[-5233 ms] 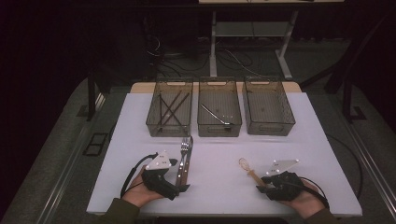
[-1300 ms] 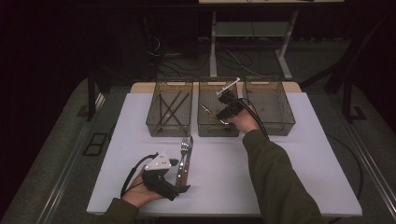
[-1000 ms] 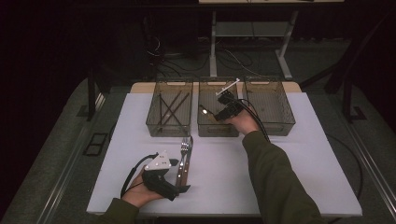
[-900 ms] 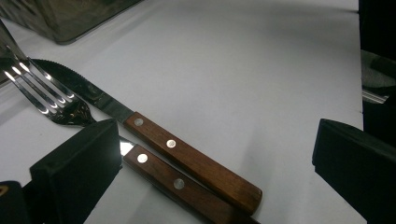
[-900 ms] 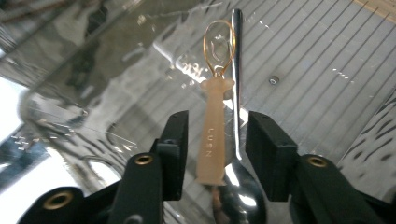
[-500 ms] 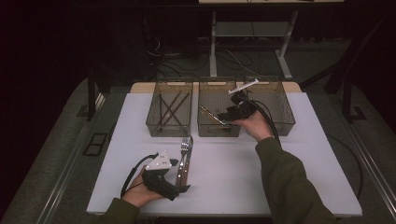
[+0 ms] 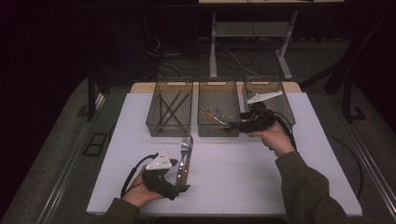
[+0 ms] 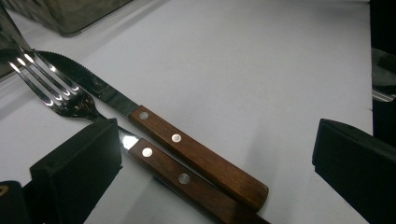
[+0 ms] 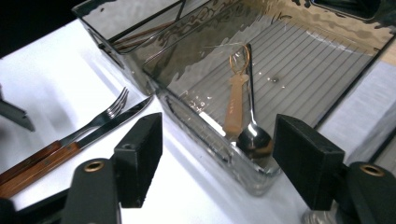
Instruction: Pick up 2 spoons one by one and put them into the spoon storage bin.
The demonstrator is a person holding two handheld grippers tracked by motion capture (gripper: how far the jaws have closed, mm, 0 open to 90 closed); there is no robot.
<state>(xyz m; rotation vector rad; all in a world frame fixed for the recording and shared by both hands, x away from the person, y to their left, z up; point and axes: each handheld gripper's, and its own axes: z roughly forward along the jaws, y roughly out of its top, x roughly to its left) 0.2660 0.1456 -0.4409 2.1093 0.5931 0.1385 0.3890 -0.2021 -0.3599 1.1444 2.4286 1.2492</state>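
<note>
A fork (image 7: 185, 148) and a knife (image 7: 180, 170) with wooden handles lie side by side on the white table, in front of the bins. My left gripper (image 7: 180, 186) rests at their handle ends. Its jaws stand open, with the fork handle (image 8: 180, 179) and the knife handle (image 8: 196, 158) between them. My right gripper (image 7: 239, 124) hovers at the front right corner of the middle bin (image 7: 217, 84), open and holding nothing. Just past my right gripper (image 9: 219, 154), a wooden-handled spoon (image 9: 236, 105) and a metal spoon (image 9: 254, 135) lie in that bin.
Three clear bins stand in a row at the back of the table. The left bin (image 7: 170, 131) holds dark chopsticks (image 7: 170, 105). The right bin (image 7: 282, 91) stands behind my right hand. The table's front edge is close to my left hand.
My right gripper carried the wooden-handled spoon from the table's front right to the middle bin, let it go there, and has drawn back to the right. The left gripper has stayed still.
</note>
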